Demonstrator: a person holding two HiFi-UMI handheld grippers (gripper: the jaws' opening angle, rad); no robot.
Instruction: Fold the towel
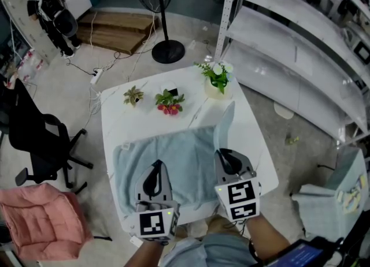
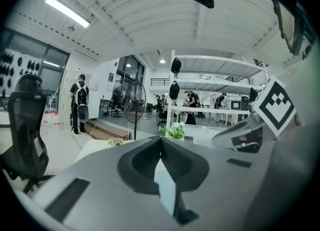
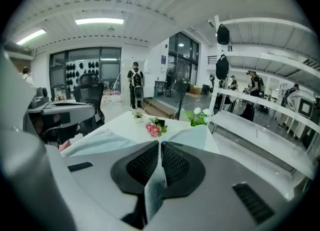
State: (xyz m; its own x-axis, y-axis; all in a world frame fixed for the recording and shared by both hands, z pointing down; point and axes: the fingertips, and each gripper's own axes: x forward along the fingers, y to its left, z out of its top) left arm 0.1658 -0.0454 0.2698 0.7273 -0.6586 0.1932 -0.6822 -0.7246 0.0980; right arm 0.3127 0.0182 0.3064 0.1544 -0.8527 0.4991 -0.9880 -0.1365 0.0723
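While the towel (image 1: pixel 173 156) lies on the near half of the white table (image 1: pixel 115 121), both grippers hold it at its near side. It is light blue, and its long axis runs from the left edge of the table toward the right edge, parallel to the near edge. Most of it is flat on the table. Its right end is lifted, and a narrow flap (image 1: pixel 225 121) stands up there and points toward the far edge.

The left gripper (image 1: pixel 156 167) has its jaws closed, and in the left gripper view a thin strip of the cloth (image 2: pixel 165 180) is pinched between the dark pads (image 2: pixel 140 162). The right gripper (image 1: pixel 224 156) is also closed on the towel; in the right gripper view a fold of cloth (image 3: pixel 156 190) hangs between its ribbed pads (image 3: pixel 145 164). Both grippers point toward the far edge of the table, the left one just beside the right one.

Along the far edge stand a small plant (image 1: pixel 133 95), some red flowers (image 1: pixel 168 103) and a pot with white flowers (image 1: pixel 217 78) near the far right corner. They are apart from the towel. On the floor to the left of the table are a black office chair (image 1: pixel 34 133) and a pink cushion (image 1: pixel 40 214).
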